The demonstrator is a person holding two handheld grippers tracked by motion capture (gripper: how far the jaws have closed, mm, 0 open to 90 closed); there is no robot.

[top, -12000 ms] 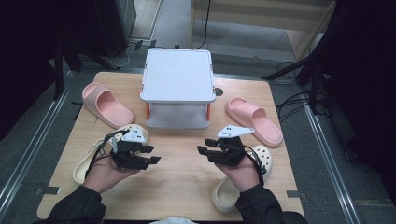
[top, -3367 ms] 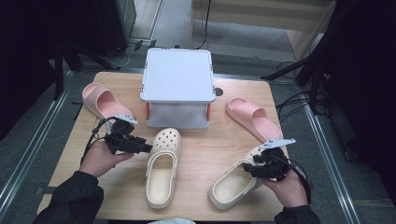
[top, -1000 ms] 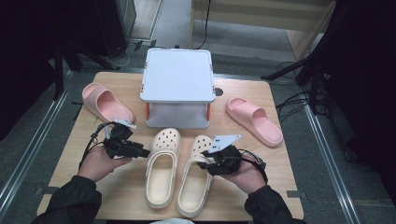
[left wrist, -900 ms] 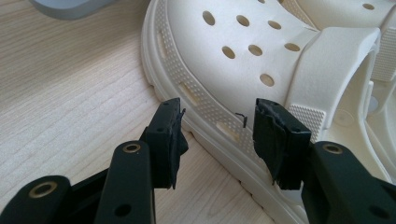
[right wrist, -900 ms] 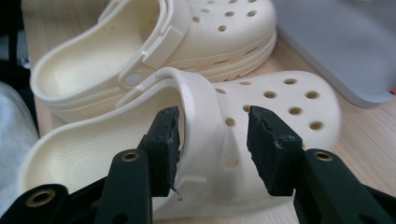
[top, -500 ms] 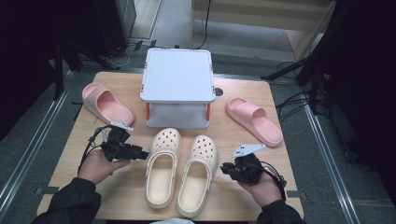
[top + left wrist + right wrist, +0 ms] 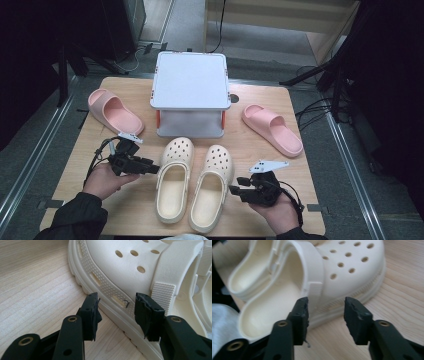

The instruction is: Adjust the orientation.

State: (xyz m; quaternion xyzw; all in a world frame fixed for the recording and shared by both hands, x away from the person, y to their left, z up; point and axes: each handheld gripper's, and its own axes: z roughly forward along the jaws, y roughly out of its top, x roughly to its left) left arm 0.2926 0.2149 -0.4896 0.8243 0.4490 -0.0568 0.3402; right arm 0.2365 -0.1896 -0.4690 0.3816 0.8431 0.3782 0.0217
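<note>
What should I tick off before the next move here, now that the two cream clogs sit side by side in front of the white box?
1. Left clog and right clog side by side, toes toward the white box: ok.
2. Right gripper free of the right clog; it has just been opening, nothing between the fingers: ok.
3. Left gripper open at the left clog's edge; contact: cannot tell.
4. Left pink slide and right pink slide paired: not ok, they lie on opposite sides of the box.
5. Both slides on the table, unobstructed: ok.
</note>
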